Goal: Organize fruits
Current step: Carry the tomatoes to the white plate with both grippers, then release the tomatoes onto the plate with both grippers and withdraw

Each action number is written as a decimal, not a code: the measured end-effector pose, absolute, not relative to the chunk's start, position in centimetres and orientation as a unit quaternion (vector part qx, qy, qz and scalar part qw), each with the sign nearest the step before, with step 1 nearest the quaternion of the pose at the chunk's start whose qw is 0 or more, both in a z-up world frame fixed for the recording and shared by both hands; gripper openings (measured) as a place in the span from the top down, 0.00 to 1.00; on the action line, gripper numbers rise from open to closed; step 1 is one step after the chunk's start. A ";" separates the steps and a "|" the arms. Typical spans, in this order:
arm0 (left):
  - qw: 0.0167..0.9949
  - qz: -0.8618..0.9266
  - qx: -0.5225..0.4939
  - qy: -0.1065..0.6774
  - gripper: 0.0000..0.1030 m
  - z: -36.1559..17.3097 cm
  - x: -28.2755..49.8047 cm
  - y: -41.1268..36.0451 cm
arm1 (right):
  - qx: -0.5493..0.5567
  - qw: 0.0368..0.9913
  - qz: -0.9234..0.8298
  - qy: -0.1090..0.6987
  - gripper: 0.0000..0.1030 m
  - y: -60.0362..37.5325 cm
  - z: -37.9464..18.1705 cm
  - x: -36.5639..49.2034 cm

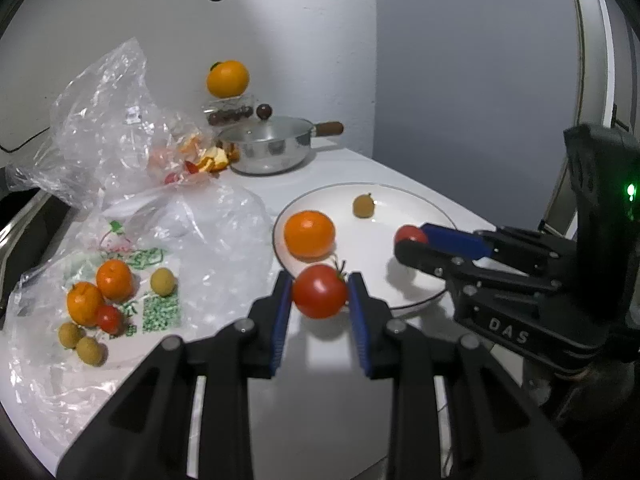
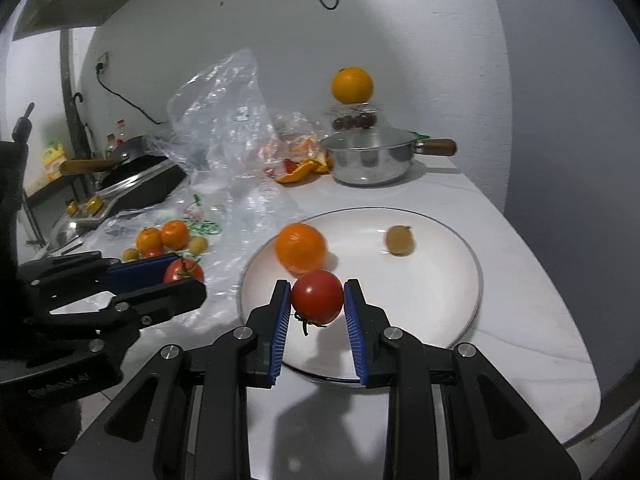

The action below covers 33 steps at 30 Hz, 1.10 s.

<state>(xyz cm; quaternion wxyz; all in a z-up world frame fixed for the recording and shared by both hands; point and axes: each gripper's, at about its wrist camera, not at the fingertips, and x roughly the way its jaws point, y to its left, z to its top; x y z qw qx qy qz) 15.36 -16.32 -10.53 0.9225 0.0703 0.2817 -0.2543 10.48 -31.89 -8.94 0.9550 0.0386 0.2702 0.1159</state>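
Red tomatoes, two, both airborne: left gripper [image 1: 319,294] clamped on stemmed tomato [image 1: 319,291] at plate [image 1: 420,300] rim; right gripper [image 2: 317,300] clamped on second tomato [image 2: 317,295] above plate. Risk: round fruit rolling off shallow plate on release. Plate count: one orange [image 2: 301,247], one longan [image 2: 399,240].

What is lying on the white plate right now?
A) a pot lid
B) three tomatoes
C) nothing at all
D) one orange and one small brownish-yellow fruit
D: on the white plate lie just an orange and a small brownish-yellow fruit; both tomatoes are held up in the jaws, not resting on it.
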 end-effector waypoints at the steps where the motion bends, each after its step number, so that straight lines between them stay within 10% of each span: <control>1: 0.923 -0.254 0.066 0.282 0.72 -10.6 15.5 -16.5 | 0.034 0.956 0.108 0.269 0.72 -32.2 -9.0 10.5; 33: 0.901 -0.294 0.058 0.314 0.71 -12.2 17.2 -21.7 | 0.030 0.959 0.069 0.272 0.72 -35.8 -10.1 11.3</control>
